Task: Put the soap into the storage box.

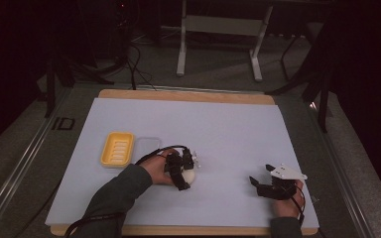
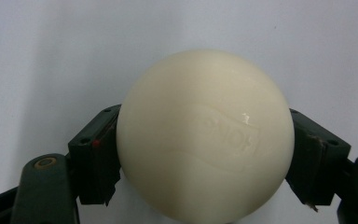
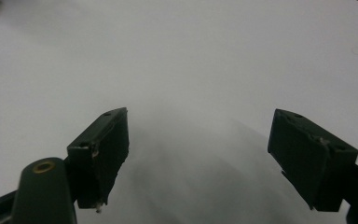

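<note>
The work surface is a pale lavender-white sheet [image 1: 218,134] laid over a wooden table [image 1: 183,95], whose light wood edge shows along the top and bottom of the sheet in the high view. The sheet is smooth and unmarked across its upper and centre areas.

Left of centre in the high view, a yellow ribbed soap dish [image 1: 117,148] lies flat on the sheet, and a clear tray [image 1: 147,147] lies touching its right side.

Just right of these, at lower centre, the left gripper [image 1: 187,171] is clamped on a cream-white round soap bar [image 1: 190,176] that rests on the sheet. In the left gripper view both black pads press against the sides of the soap bar [image 2: 205,135], which carries faint embossed lettering on its face.

At lower right of the high view, the right gripper [image 1: 259,174] rests on the sheet, well apart from the soap. In the right gripper view its jaws stand wide apart with nothing but bare sheet between them.

Beyond the table, the room is dim. A grey carpeted floor [image 1: 218,64] fills the upper frame, with the white legs of a stand [image 1: 181,49] at upper centre and dark cables [image 1: 134,59] trailing at upper left.
</note>
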Action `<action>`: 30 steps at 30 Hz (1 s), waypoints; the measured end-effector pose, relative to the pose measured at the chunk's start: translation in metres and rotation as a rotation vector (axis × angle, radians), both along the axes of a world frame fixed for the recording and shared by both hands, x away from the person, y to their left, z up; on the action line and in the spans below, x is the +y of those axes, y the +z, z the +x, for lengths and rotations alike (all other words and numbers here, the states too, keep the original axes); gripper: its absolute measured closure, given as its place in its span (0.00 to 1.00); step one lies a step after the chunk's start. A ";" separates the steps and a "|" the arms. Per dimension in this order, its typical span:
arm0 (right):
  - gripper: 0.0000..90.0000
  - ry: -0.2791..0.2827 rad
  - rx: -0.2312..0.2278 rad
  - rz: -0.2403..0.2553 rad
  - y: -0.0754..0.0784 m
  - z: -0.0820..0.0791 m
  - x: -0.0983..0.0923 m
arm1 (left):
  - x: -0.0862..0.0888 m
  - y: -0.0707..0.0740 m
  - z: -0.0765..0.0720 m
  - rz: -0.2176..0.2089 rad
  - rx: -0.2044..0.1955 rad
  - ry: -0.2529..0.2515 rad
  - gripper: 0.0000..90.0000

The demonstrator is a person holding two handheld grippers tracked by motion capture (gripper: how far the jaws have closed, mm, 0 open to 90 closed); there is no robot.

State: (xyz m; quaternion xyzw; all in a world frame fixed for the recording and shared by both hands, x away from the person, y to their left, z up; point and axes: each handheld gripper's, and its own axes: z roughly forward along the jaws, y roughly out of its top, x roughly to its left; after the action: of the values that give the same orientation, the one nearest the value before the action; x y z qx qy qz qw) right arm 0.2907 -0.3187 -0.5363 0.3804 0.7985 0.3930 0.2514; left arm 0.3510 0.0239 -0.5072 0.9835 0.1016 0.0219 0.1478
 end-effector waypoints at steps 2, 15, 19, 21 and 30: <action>0.22 0.001 0.000 0.000 0.000 0.000 0.000 | 0.000 0.000 0.000 0.006 -0.001 -0.003 0.26; 0.22 0.002 0.001 0.000 0.000 0.000 0.000 | 0.004 0.003 -0.001 0.058 -0.014 -0.016 0.26; 0.22 0.003 0.001 0.000 0.000 0.000 0.000 | 0.010 0.004 0.001 0.079 -0.020 -0.006 0.26; 0.22 0.002 0.000 0.000 0.000 0.000 0.000 | 0.012 0.005 0.002 0.084 -0.020 -0.003 0.26; 0.22 0.002 0.000 0.000 0.000 0.000 0.000 | 0.021 0.008 0.005 0.085 -0.025 0.037 0.26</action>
State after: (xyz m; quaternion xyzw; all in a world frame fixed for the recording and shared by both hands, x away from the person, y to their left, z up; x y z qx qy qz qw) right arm 0.2906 -0.3187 -0.5362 0.3795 0.7989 0.3935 0.2508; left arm 0.3558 0.0444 -0.4989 0.9866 0.1166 0.0412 0.1066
